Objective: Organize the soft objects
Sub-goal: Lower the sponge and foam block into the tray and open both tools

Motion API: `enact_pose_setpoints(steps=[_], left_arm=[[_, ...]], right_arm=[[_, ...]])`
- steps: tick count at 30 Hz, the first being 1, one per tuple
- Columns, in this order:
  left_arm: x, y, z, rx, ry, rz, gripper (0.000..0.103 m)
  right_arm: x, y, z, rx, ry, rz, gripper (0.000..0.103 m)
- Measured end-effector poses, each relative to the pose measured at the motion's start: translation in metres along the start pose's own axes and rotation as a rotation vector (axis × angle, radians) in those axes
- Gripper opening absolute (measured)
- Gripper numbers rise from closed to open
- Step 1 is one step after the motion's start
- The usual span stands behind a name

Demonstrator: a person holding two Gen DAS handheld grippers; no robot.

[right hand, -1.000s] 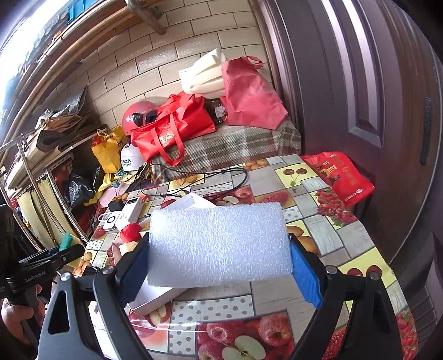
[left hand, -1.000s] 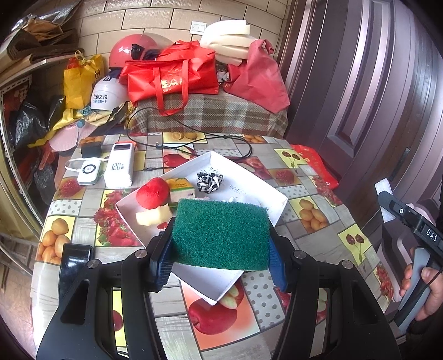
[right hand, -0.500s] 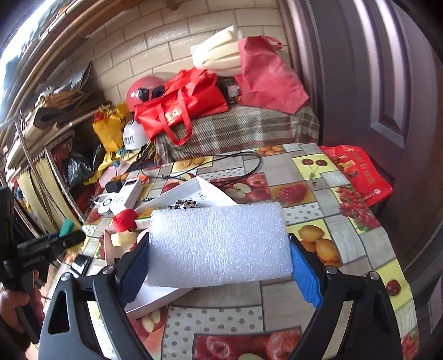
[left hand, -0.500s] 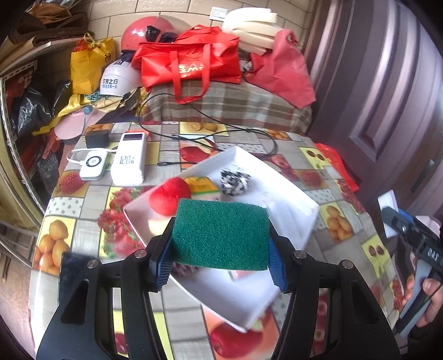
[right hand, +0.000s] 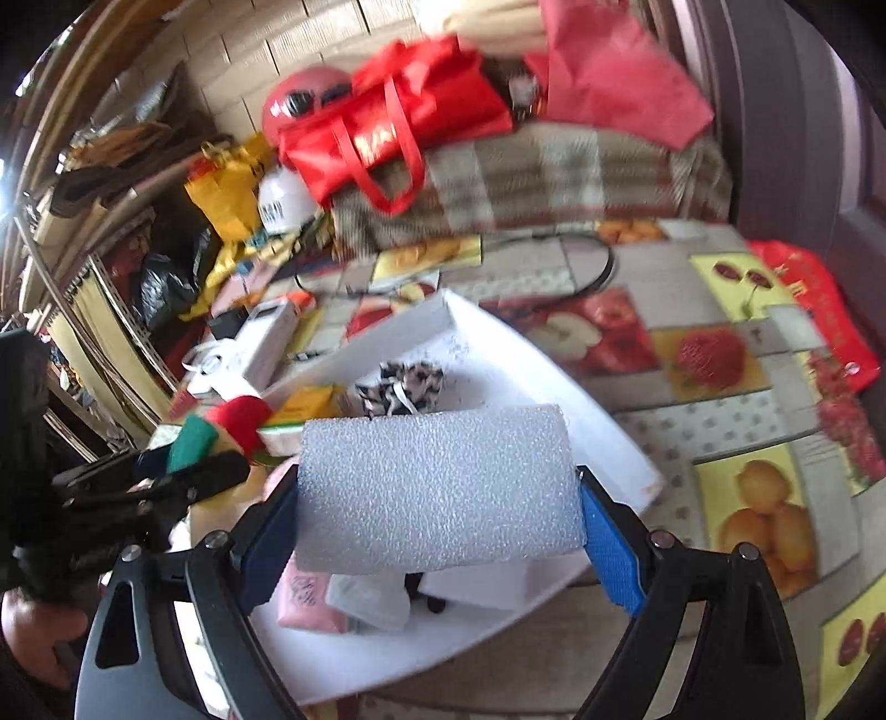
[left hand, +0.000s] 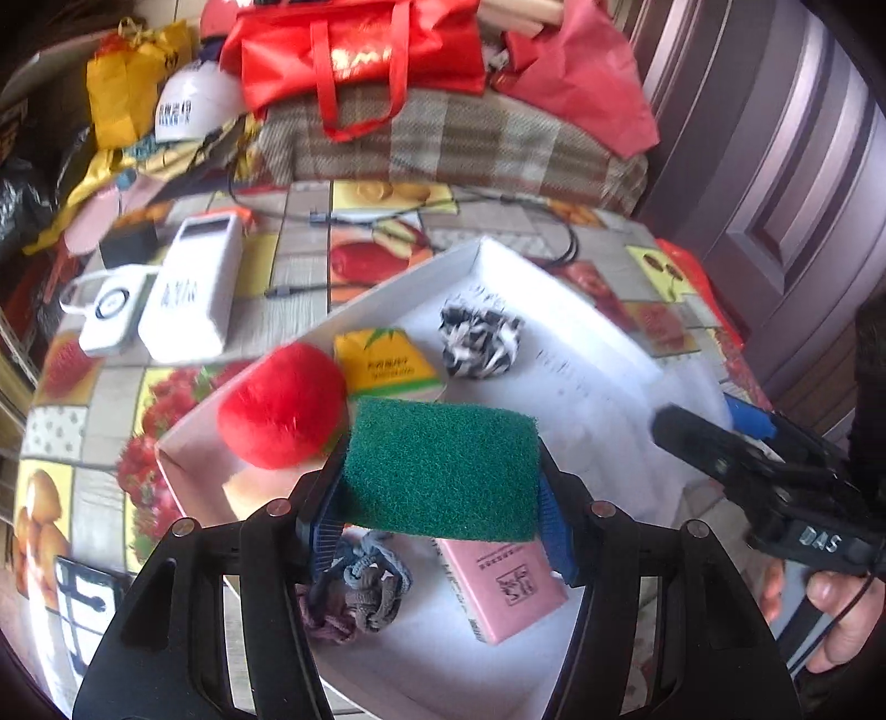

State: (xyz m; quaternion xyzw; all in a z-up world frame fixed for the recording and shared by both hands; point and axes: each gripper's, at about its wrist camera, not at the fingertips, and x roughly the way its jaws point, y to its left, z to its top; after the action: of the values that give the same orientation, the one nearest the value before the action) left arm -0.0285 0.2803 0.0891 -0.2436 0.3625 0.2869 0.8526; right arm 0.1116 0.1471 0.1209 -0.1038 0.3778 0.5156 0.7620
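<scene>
Left gripper (left hand: 440, 493) has its blue pads pressed against both ends of a green scouring pad (left hand: 443, 471), and it's up over the white tray (left hand: 581, 315), above the near half. Right gripper (right hand: 440, 515) is clamped the same way on a white foam block (right hand: 437, 490), held flat between its pads, also over the tray's near side. From the left wrist view you can see the right gripper coming in at the right edge, its foam a pale blur over the tray's right rim, the person's hand (left hand: 830, 615) wrapped round the handle.

Down in the tray: a red plush ball (left hand: 282, 407) at the left wall, with a pale yellow sponge piece (left hand: 249, 487) just beneath it. Beside the ball sits a yellow packet (left hand: 387, 363), and just right of that a black-and-white scrunchie (left hand: 480, 342). Under the green pad, a grey-and-mauve knotted scrunchie (left hand: 354, 598) and a pink packet (left hand: 506, 587) lie side by side.

The tray rests on a table with a fruit-print cloth (left hand: 653, 266). Off to the tray's left, two white power banks (left hand: 191, 288) lie next to each other, and a black cable (left hand: 565, 243) loops behind the tray. Further back, a red bag (left hand: 354, 52) sits on a plaid-covered bench (left hand: 454, 144).
</scene>
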Motion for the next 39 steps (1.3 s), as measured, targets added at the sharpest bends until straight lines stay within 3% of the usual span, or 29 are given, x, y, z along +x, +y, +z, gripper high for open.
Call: enact_pose_setpoints(steps=[4, 6, 9, 11, 20, 28, 34, 39], left_arm=[[0.011, 0.004, 0.002, -0.001, -0.003, 0.011, 0.063], [0.011, 0.004, 0.004, 0.021, -0.029, 0.061, 0.082], [0.009, 0.010, 0.006, 0.029, -0.060, 0.088, 0.094], [0.010, 0.011, 0.005, 0.037, -0.061, 0.093, 0.103], [0.003, 0.006, 0.000, 0.026, -0.052, 0.112, 0.103], [-0.027, -0.002, -0.016, 0.015, -0.057, 0.060, 0.103], [-0.051, -0.017, -0.028, 0.039, -0.041, 0.065, 0.103], [-0.099, -0.031, -0.035, 0.083, -0.153, 0.106, 0.103]], right_arm=[[0.025, 0.006, 0.004, -0.008, 0.023, -0.002, 0.091], [0.033, 0.009, 0.007, -0.013, 0.023, -0.002, 0.092], [0.038, 0.008, 0.009, -0.010, 0.008, -0.030, 0.103], [0.035, 0.003, 0.007, 0.013, -0.008, -0.029, 0.103], [0.026, 0.001, -0.006, 0.035, 0.002, -0.054, 0.103], [-0.008, 0.013, -0.020, -0.002, -0.051, -0.076, 0.103], [-0.035, 0.013, -0.034, 0.032, -0.076, -0.060, 0.103], [-0.074, 0.017, -0.042, 0.008, -0.137, -0.093, 0.103]])
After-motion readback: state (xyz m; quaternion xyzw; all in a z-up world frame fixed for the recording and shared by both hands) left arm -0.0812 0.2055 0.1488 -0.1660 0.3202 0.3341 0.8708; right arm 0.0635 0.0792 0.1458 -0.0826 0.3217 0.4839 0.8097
